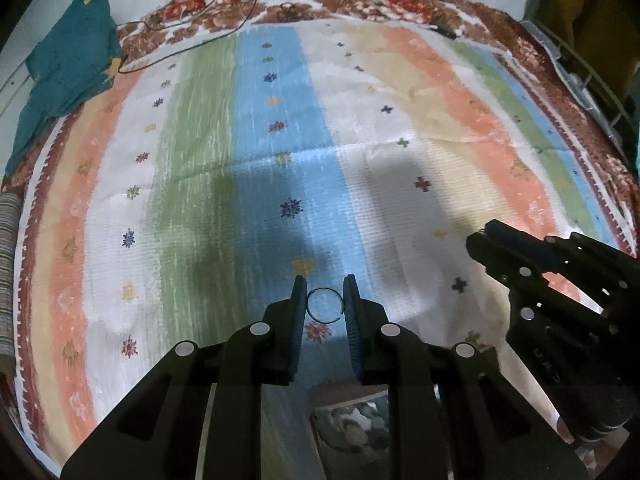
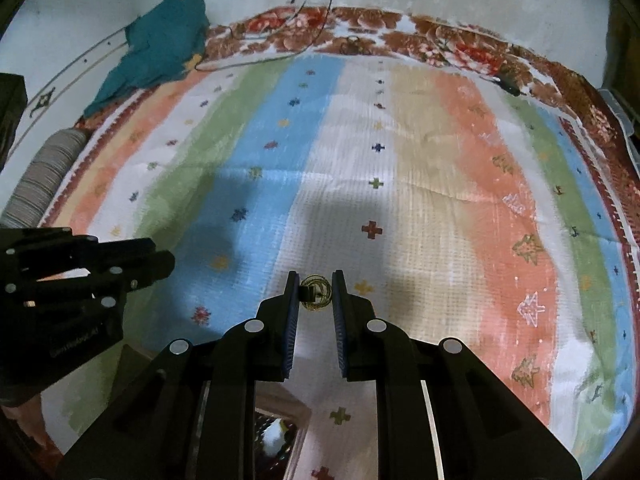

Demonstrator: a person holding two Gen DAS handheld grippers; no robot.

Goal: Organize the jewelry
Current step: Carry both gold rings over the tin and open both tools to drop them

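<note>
Cloth point(image 1: 360, 128), striped, spreads far under both claws. Box point(image 1: 352, 420) sits near, below me, only its top edge in view. My left claw point(image 1: 324, 304) is pinched narrow on a thin ring point(image 1: 325, 306); my right claw point(image 2: 316, 294) is pinched narrow on a gold earring point(image 2: 316, 293). Both pieces hang clear above the cloth. I'd keep each squeeze steady, tilt little, and carry them slowly over the box before loosening, since the thin ring could twist out.

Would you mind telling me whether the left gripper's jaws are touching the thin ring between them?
Touching. The left wrist view shows the thin ring spanning the left gripper, its rim meeting both jaws, held clear of the striped cloth.
</note>
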